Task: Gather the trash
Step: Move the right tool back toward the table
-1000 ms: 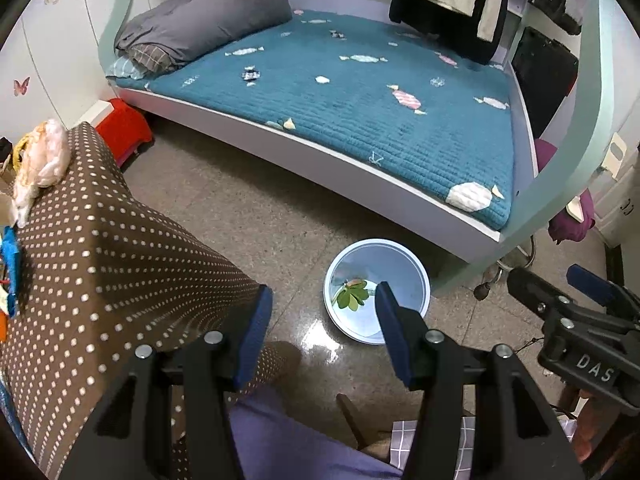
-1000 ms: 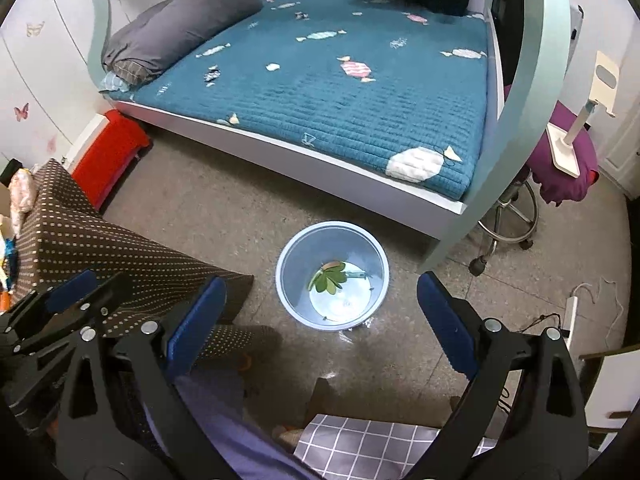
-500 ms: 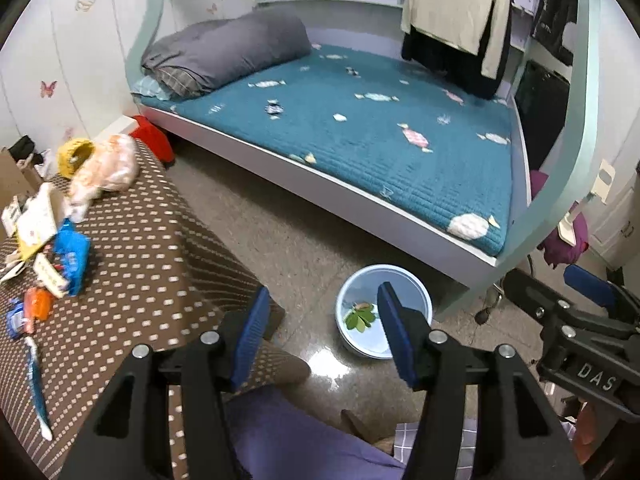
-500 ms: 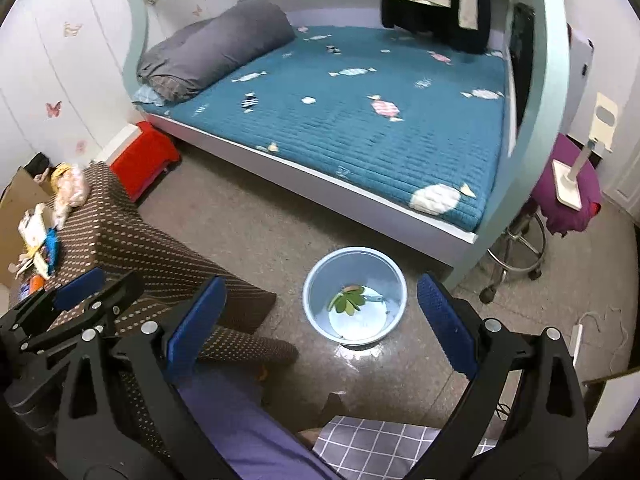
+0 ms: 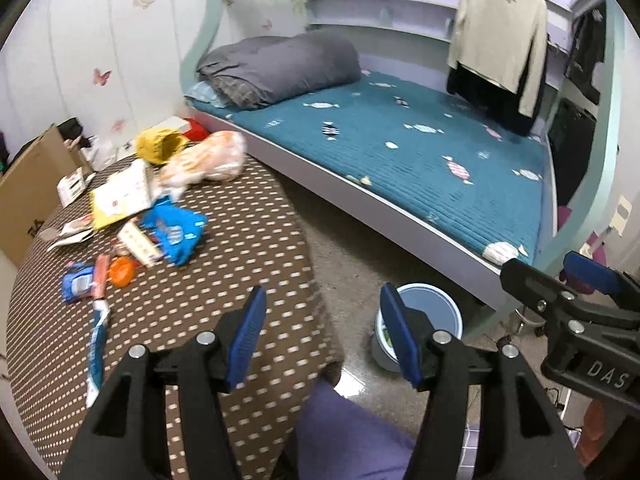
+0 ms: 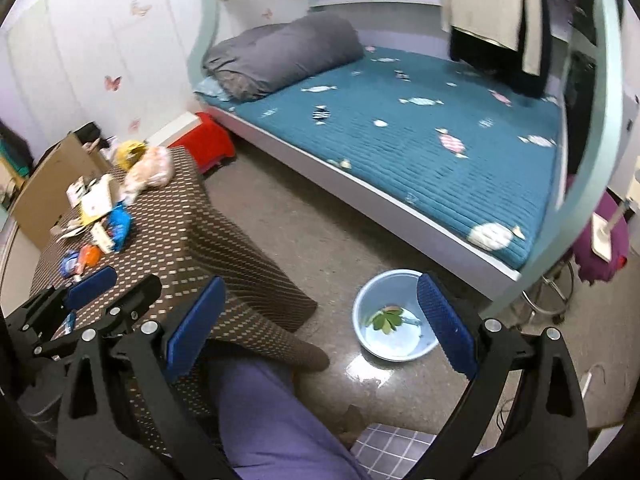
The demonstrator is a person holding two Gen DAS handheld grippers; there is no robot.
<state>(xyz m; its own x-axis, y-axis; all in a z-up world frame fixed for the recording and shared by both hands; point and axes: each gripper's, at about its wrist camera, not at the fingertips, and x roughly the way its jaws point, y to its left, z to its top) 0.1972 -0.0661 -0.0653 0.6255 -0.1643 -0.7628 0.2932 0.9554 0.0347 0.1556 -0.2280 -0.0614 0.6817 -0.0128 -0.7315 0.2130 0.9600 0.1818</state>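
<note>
Litter lies on the brown dotted table (image 5: 240, 264): a blue wrapper (image 5: 172, 232), a yellow-white packet (image 5: 120, 196), an orange cap (image 5: 120, 272), a long blue-white wrapper (image 5: 96, 344) and a crumpled orange plastic bag (image 5: 204, 160). On the floor stands a light blue basin (image 6: 372, 300) with a green leaf scrap (image 6: 386, 318) in it. My left gripper (image 5: 322, 304) hangs over the table's near edge. Its jaws are opening with nothing between them. My right gripper (image 6: 320, 284) stands wide open and empty, above the floor between table and basin.
A bed with a teal cover (image 5: 400, 152) fills the back of the room. A red stool (image 6: 204, 140) and a cardboard box (image 5: 28, 192) flank the table. A swivel stool (image 6: 552, 296) stands right of the basin. A leg in purple trousers (image 6: 272, 412) is below the grippers.
Both grippers have risen and swung left toward the table. The tabletop with its litter has come into view, and the basin has slid to the lower right. The left jaws have widened a little.
</note>
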